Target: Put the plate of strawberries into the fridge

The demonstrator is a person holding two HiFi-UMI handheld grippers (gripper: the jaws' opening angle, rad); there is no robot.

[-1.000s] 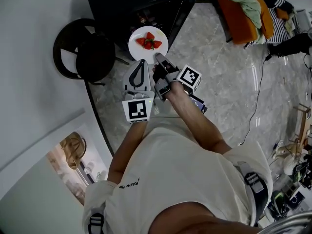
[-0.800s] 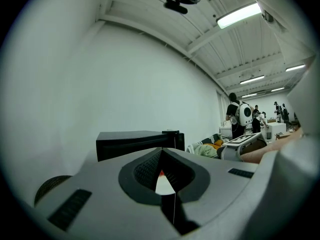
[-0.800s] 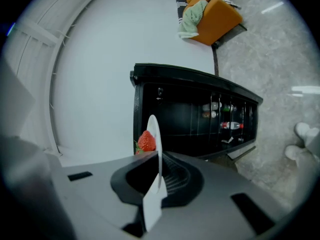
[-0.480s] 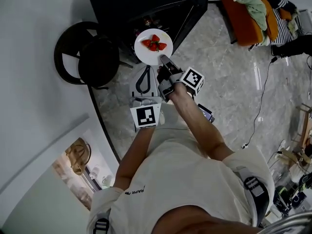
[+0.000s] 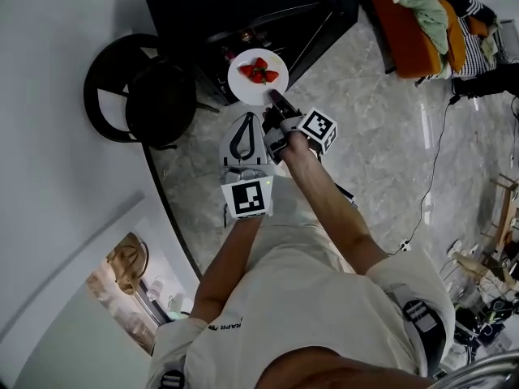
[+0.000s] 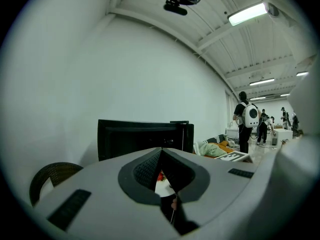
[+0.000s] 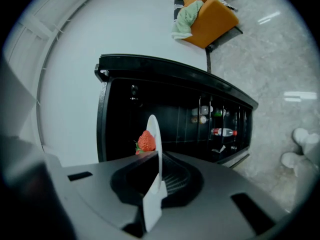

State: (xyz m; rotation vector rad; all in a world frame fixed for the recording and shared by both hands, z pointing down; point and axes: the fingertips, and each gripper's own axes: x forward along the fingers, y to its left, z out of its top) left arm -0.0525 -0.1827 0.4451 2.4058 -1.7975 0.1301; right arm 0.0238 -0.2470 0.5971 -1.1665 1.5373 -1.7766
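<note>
"One plate [image 5: 248, 89], with the strawberries [image 5: 259, 73] on it: where is it?"

"At the mouth of the open black fridge [image 5: 203, 6], whose inside lies straight beyond its far edge."

"Who has it?"

"The right gripper [image 5: 276, 102] is clamped on its near rim, so the plate reaches out ahead of the jaws toward the fridge. The left gripper [image 5: 246, 121], jaws together on nothing, hangs just beside and farther back."
</note>
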